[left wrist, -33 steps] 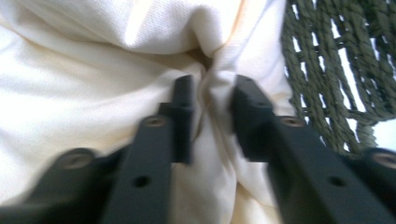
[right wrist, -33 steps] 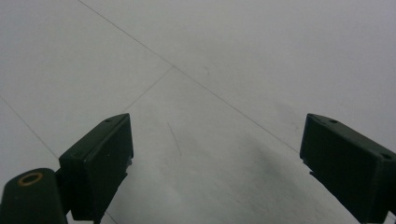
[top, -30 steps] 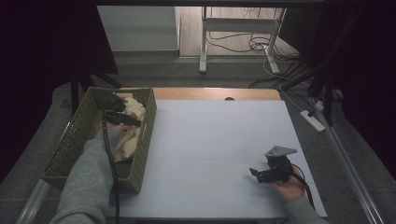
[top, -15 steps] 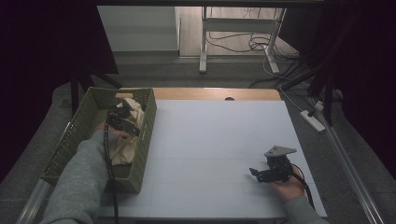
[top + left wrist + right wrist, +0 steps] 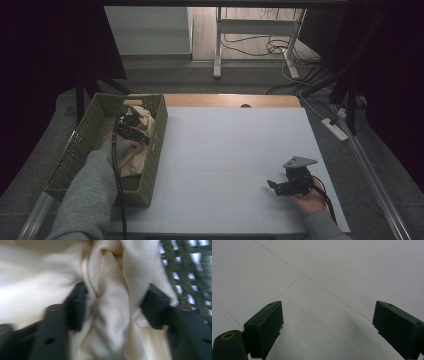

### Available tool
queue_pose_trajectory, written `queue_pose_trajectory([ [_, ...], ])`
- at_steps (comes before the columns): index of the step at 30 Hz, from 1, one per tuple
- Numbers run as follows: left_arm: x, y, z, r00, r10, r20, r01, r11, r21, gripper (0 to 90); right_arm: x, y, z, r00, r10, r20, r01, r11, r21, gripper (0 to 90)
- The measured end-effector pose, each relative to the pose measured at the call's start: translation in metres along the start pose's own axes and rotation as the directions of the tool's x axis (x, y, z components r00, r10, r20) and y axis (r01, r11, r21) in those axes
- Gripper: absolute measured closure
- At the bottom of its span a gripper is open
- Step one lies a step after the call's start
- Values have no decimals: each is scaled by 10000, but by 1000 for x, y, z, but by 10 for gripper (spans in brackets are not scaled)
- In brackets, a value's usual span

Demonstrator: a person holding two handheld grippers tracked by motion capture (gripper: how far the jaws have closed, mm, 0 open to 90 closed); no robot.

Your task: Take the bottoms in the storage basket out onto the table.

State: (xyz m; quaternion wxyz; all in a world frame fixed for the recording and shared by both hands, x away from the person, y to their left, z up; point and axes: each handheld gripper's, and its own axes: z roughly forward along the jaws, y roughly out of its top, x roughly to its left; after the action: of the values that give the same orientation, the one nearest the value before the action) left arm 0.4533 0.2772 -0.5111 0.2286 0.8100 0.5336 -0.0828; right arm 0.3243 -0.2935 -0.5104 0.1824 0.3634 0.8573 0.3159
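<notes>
Dim room from my high view: black at both sides, the far floor lit pale, the white table top (image 5: 235, 150) the brightest surface, evenly grey-white with no hard glare. My forearms read dull and grainy. Soft shadow lies under my right gripper (image 5: 280, 186). My left gripper view is motion-blurred and soft all over; the cream cloth (image 5: 110, 315) blows out to near white at the left, and daylight-blue glints show through the basket weave (image 5: 185, 272) at upper right. My right gripper view is sharper, flat grey, with a soft shadow pooling between the jaws.
</notes>
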Motion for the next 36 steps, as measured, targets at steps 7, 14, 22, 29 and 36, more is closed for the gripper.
queue_pose_trajectory([
  [7, 5, -2, -3, 9995, -50, 304, 55, 9998, -178, 596, 0, 0, 0, 10000, -38, 60, 38, 10000, 50, 100],
  [14, 2, -1, -10, 9998, 146, 155, -141, 9995, -282, 626, 0, 0, 0, 10000, -40, 86, 40, 10000, 46, 100],
  [22, 2, -3, -23, 9999, 136, 97, -127, 9954, -953, 649, 0, 0, 0, 9999, -39, 109, 39, 10000, 53, 100],
  [29, 1, -6, -36, 9997, 65, 218, -26, 9847, -1743, 659, 0, 0, 0, 9999, -41, 123, 40, 10000, 61, 100],
  [36, -1, -8, -45, 9998, 77, 189, -34, 9755, -2200, 662, 0, 0, 0, 9999, -50, 137, 49, 10000, 80, 100],
])
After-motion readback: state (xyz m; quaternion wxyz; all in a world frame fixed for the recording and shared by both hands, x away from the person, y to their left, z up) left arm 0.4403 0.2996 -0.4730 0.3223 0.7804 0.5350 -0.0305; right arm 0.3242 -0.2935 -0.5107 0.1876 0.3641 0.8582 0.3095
